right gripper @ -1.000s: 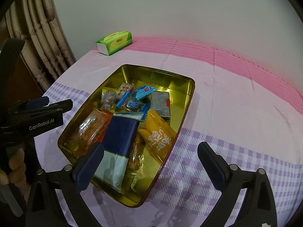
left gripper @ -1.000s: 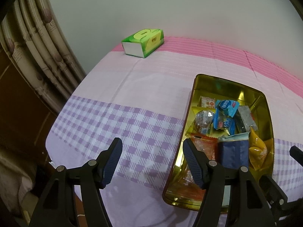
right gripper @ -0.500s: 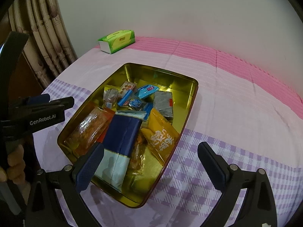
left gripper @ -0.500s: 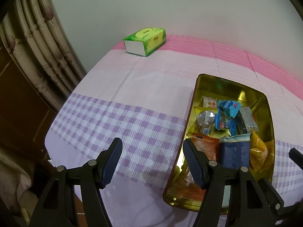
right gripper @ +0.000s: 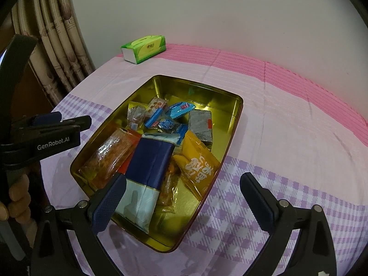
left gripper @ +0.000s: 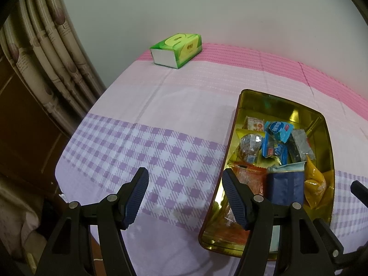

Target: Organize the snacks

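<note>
A gold tin [right gripper: 202,87] [left gripper: 271,96] sits on the checked cloth, holding several snack packs. Among them are a dark blue pack [right gripper: 149,163] [left gripper: 285,188], a yellow pouch [right gripper: 197,163] [left gripper: 314,184], an orange clear pack [right gripper: 108,156], a grey pack [right gripper: 200,124] and small blue sachets [right gripper: 179,110] [left gripper: 277,128]. My left gripper [left gripper: 185,197] hangs open over the cloth just left of the tin, nothing between its fingers. My right gripper [right gripper: 181,197] stands open above the tin's near right corner, empty.
A green tissue box [left gripper: 177,49] [right gripper: 145,48] lies at the table's far left corner by the wall. Curtains [left gripper: 46,46] hang off the left edge. A hand [right gripper: 16,197] holds the left gripper's body [right gripper: 46,138] at the left of the right wrist view.
Both views have drifted very slightly; the tin and tissue box sit a touch lower and rightward in frame. Neither gripper's jaws changed and nothing was picked up.
</note>
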Tool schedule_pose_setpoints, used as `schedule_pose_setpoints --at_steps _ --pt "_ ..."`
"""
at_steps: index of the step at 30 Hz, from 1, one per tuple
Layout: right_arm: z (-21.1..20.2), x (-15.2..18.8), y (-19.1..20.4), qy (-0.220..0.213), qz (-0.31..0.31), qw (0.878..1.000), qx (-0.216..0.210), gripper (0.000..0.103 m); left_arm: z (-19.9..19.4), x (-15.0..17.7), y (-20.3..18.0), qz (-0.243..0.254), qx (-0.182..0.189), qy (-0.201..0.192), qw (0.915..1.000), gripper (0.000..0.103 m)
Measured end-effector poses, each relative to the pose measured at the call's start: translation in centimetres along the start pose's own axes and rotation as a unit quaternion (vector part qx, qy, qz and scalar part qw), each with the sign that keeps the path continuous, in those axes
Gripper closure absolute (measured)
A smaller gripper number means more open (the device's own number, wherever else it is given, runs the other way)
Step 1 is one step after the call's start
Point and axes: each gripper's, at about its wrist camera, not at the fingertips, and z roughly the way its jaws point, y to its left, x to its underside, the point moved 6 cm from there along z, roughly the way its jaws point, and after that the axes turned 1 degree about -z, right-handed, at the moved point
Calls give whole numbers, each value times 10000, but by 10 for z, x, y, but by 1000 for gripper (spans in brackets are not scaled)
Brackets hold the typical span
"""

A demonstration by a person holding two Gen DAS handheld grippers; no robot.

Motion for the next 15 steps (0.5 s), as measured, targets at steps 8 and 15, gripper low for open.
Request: schedule_pose_setpoints --at_steps 8,15 --pt "1 0 -1 20 32 10000 86 5 0 0 1 9 9 12 10000 36" --pt "1 1 -10 60 192 9993 325 5 0 0 0 10 1 19 10000 36"
